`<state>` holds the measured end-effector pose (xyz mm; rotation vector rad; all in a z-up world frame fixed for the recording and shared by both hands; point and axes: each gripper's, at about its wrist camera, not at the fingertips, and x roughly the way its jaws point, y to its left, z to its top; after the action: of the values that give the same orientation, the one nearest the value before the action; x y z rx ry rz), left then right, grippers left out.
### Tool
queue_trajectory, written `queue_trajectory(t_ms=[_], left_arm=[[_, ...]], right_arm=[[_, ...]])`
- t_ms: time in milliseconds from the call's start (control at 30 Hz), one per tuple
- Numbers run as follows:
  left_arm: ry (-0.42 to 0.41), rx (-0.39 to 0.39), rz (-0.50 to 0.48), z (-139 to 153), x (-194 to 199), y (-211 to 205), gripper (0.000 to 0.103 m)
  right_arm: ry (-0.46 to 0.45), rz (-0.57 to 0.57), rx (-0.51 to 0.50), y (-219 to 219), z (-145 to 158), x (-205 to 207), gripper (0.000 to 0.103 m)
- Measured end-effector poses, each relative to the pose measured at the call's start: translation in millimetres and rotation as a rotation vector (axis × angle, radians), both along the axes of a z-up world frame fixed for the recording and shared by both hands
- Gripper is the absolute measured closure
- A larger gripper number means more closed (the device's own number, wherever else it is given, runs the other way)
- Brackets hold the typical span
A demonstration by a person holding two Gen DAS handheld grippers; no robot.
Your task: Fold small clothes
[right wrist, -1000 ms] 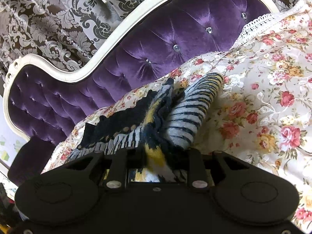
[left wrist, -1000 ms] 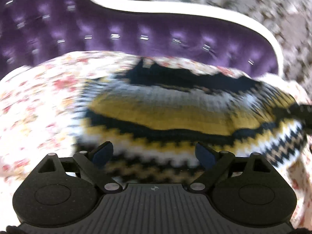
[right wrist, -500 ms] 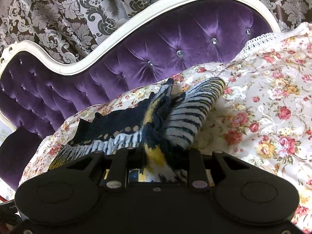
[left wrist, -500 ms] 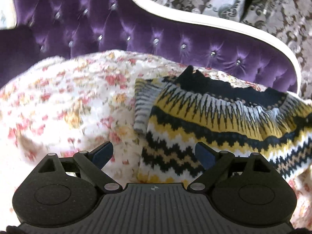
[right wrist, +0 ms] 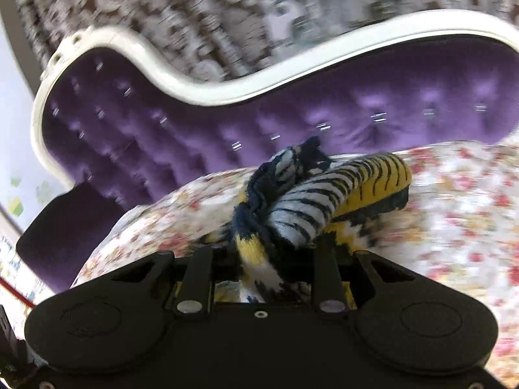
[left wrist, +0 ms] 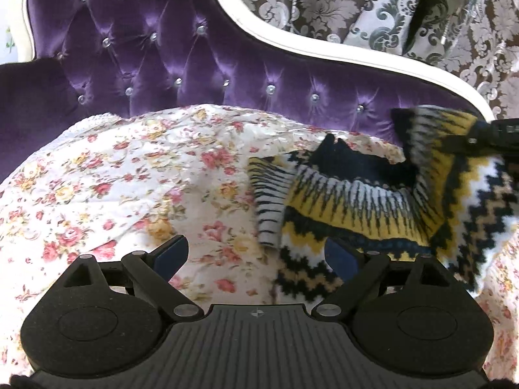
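A small knit sweater [left wrist: 366, 204] in yellow, black, white and grey zigzags lies on the floral bed cover [left wrist: 129, 178], at the right in the left wrist view. My left gripper [left wrist: 256, 254] is open and empty, just left of the sweater's lower edge. My right gripper [right wrist: 262, 259] is shut on a bunched part of the sweater [right wrist: 311, 207] and lifts it off the cover. The right gripper also shows in the left wrist view [left wrist: 486, 137], holding up the sweater's right side, which hangs folded over.
A purple tufted headboard [left wrist: 168, 58] with a white curved frame [left wrist: 324, 48] stands behind the bed. A patterned damask curtain [left wrist: 340, 3] hangs beyond it. The floral cover [right wrist: 454, 220] stretches wide to the left and right of the sweater.
My left gripper has swung left, off the sweater, which now sits at its right. My right gripper, still shut on the sweater, has lifted it and is moving fast; its view is blurred.
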<state>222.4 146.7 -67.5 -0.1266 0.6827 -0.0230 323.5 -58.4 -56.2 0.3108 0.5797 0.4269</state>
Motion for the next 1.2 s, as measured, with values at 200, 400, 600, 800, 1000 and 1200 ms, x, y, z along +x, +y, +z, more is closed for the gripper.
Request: queue_trajectory(t_ms=[200,400,600,800,1000,1200], left_arm=[[0.022,-0.026,0.033,-3.2,-1.9,26.3,0.011],[0.045,-0.082,0.062,-6.0,-4.9,49.7,0.011],[0.049,-0.106,0.086,-3.5,-4.0,61.2,0.011],[0.044,-0.117,0.082,2.7,-0.5,62.4,0.011],[0.038,-0.146,0.039,15.3,14.1,52.9,0.011],[0.052,-0.208,-0.081,31.3,42.5,33.0,0.012]], right_arm=[[0.041,0.081,-0.100,75.9,-24.5,12.9,0.070],[0.013,0.108,-0.268,121.8,-42.4,8.6,0.060],[-0.031,0.192,-0.175,121.4,-32.5,0.4,0.045],[-0.099,0.173,-0.084,95.7,-7.0,-15.0,0.044],[-0.179,0.166,-0.195,80.8,-8.5,-43.8,0.037],[-0.291,0.228,-0.368,95.3,-32.2,-85.1,0.036]])
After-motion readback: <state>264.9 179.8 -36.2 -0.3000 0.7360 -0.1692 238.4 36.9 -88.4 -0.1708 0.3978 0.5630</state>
